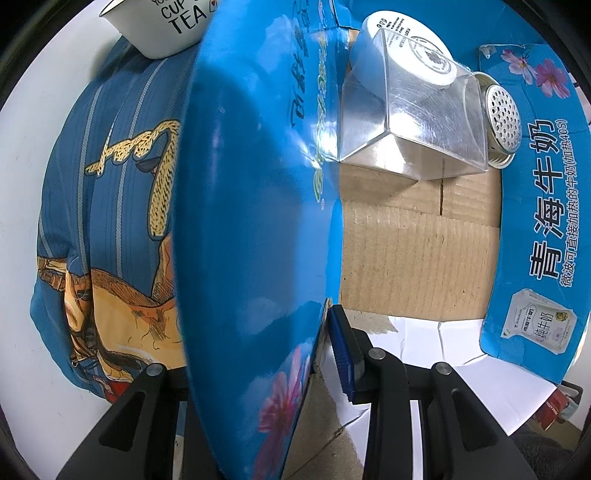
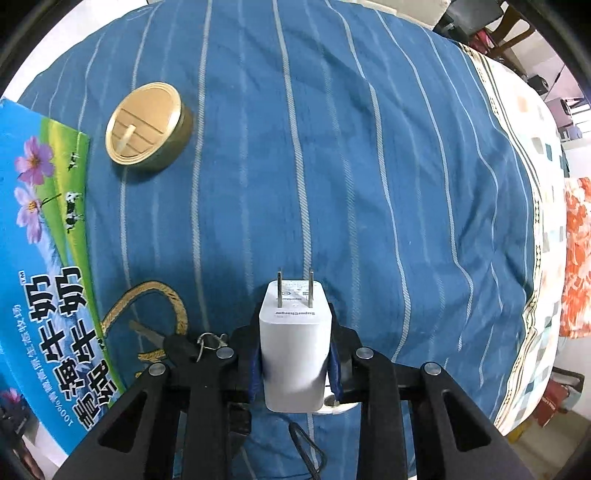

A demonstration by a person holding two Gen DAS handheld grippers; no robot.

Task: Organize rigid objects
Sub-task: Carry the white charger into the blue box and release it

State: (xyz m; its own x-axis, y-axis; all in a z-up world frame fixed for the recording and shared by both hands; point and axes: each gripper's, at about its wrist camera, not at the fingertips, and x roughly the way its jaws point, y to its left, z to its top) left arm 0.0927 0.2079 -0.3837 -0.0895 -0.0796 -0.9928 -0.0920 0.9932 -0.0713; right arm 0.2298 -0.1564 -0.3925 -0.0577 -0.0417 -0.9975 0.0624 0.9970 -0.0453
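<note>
While left gripper (image 1: 317, 354) pinches box flap (image 1: 255, 221), charger (image 2: 293, 354) clamped, bedspread (image 2: 369, 166) open ahead.

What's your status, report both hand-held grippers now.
Left hand-held gripper shut on box flap. Right hand-held gripper shut on white charger. Gold lid and keys on bedspread.

Counted one carton (image 1: 251, 221), one clear box (image 1: 410, 125), one cup (image 1: 162, 26), one charger (image 2: 293, 343), one tin (image 2: 147, 127), one key (image 2: 162, 338).
</note>
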